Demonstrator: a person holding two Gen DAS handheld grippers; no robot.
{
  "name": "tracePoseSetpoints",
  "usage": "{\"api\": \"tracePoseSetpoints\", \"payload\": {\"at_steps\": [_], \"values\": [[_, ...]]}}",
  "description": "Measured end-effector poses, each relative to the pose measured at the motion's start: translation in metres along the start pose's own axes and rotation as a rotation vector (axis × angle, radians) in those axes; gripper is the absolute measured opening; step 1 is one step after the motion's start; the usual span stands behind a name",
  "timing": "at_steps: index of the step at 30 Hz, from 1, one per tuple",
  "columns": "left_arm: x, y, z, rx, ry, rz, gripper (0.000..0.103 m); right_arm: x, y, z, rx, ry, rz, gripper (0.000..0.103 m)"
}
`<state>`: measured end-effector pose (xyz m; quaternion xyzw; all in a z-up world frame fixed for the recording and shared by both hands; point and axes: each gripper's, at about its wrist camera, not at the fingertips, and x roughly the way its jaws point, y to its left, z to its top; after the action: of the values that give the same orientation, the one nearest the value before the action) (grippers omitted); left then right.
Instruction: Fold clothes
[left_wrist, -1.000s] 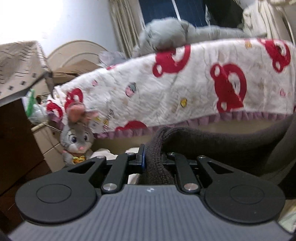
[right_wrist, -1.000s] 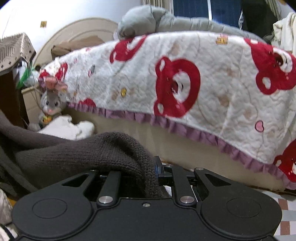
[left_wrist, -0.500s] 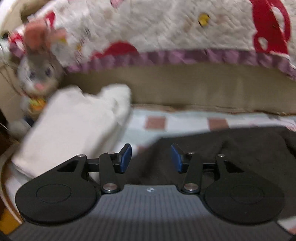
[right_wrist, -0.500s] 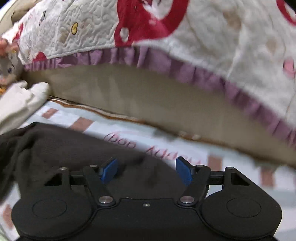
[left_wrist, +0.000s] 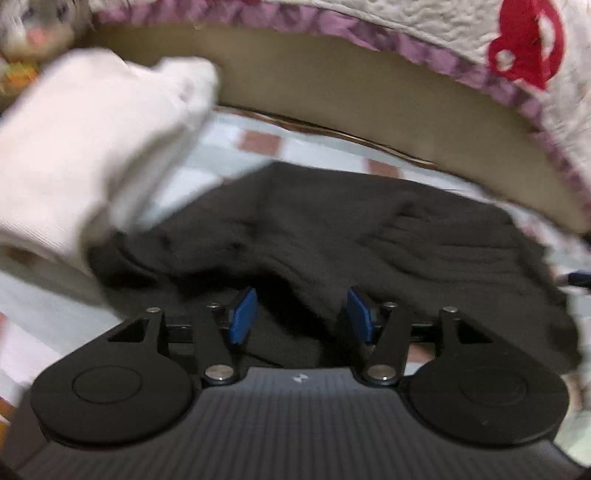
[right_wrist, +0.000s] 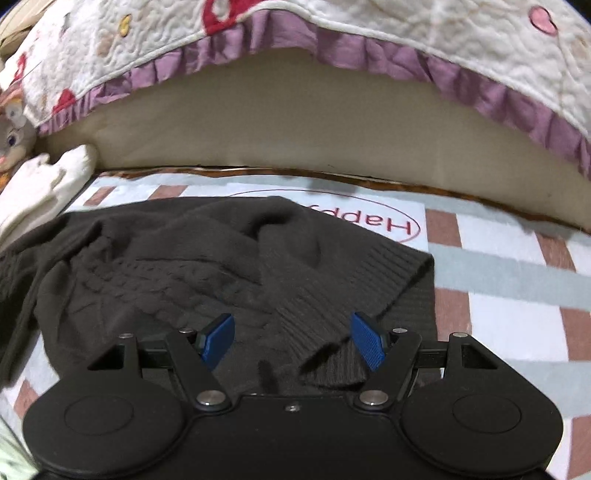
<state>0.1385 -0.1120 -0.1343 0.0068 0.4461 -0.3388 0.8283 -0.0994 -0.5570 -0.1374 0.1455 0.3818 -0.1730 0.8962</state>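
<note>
Dark brown cable-knit sweater (right_wrist: 207, 273); checked mat (right_wrist: 498, 280); blue tool pads (right_wrist: 365, 345).

A checked mat (right_wrist: 498, 258) in pale blue, white and brown squares carries it all. Spread across it, rumpled, lies the dark knitted sweater (right_wrist: 177, 273). At its left edge sits a folded white garment (left_wrist: 92, 147), touching the sweater.

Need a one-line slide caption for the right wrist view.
Open right tool poised over a dark brown cable-knit sweater lying crumpled on a checked mat beside the bed.
</note>
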Motion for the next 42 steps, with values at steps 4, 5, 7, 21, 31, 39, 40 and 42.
{"api": "tracePoseSetpoints", "payload": {"at_steps": [4,5,7,21,31,39,40,42], "values": [[0.004,-0.017,-0.009,0.086,0.036,-0.008,0.071,0.001,0.001,-0.001,0.005,0.001,-0.019,0.075],[0.009,-0.022,-0.012,0.126,0.048,0.018,0.073,0.001,0.002,-0.002,-0.004,0.004,-0.022,0.075],[0.024,-0.024,-0.018,0.155,0.086,0.050,0.073,0.002,0.002,-0.005,-0.017,0.011,-0.030,0.075],[-0.018,-0.025,-0.008,0.178,-0.189,0.214,0.007,0.056,-0.045,-0.013,0.440,-0.031,0.018,0.068],[-0.064,0.003,0.009,0.107,-0.468,0.271,0.007,-0.020,-0.024,0.031,0.201,-0.269,-0.007,0.006],[-0.168,0.000,0.004,0.054,-0.684,0.275,0.007,-0.142,-0.040,0.062,0.129,-0.393,0.010,0.005],[-0.184,0.002,0.002,0.038,-0.709,0.273,0.007,-0.159,-0.045,0.063,0.161,-0.403,0.042,0.005],[-0.215,0.007,-0.003,0.002,-0.756,0.271,0.007,-0.191,-0.058,0.061,0.238,-0.424,0.100,0.005]]}}
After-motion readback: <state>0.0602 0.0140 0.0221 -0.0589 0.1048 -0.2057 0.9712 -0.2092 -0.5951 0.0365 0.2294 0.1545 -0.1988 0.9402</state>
